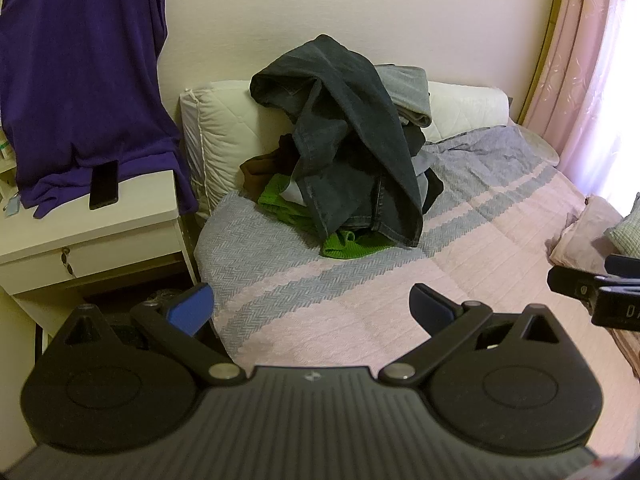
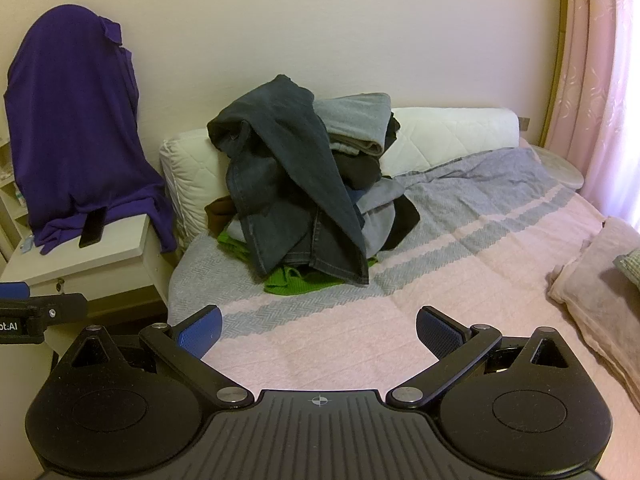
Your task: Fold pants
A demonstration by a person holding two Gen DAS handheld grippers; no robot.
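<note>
So, nothing's been picked up yet. The left gripper [image 1: 310,308] and the right gripper [image 2: 318,330] both hover over the pink and grey striped bedspread [image 2: 460,280] with their blue-padded fingers spread wide and nothing between them. The dark charcoal denim pants [image 2: 288,184] are draped over the top of a messy clothes heap at the head of the bed, leaning against the white quilted pillow [image 2: 188,168], with a bright green knit garment [image 2: 288,284] poking out underneath.

My take on this step: go for the jeans alone, ideally at the waistband or a hem, which are easy to pinch cleanly. Grabbing mid-heap would likely drag the grey stuff along too. Then lift them clear and spread them on the open pink area in front.
</note>
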